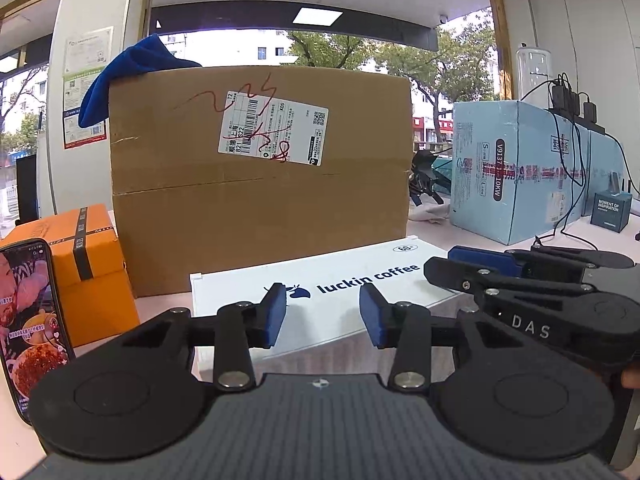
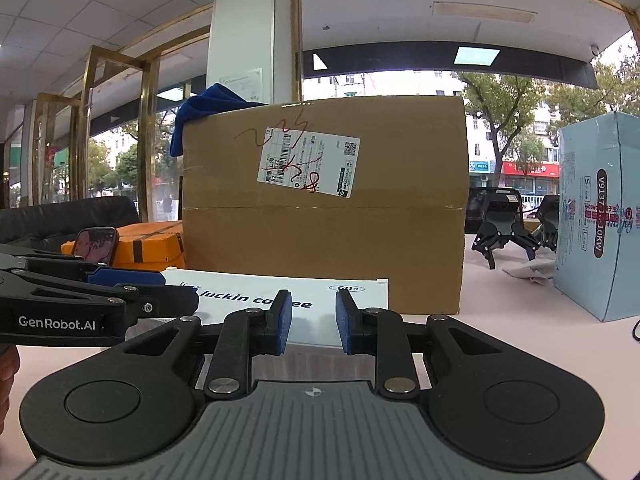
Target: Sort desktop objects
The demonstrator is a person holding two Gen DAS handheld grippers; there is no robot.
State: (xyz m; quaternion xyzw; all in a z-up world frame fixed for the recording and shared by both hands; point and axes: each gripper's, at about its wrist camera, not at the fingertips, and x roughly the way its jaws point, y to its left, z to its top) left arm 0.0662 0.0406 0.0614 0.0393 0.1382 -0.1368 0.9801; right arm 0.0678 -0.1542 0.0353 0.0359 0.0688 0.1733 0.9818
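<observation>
At the frame bottom, the left tool (image 1: 322,314) and right tool (image 2: 313,322) both gape empty. Just beyond, mid-frame, a flat white "luckin coffee" box (image 1: 340,300) lies on the worktop (image 2: 520,320), before a tall cardboard carton (image 1: 260,176).

Street-front office or shop unit, tall gold-framed glass doors (image 2: 116,128) and wide window facing trees and shopfronts, suspended tile ceiling with panel light (image 2: 476,56), pale bench (image 2: 500,320) stacked with labelled brown cardboard shipping box (image 2: 324,208), light blue carton (image 1: 516,172), chargers and cables (image 1: 572,100).
</observation>
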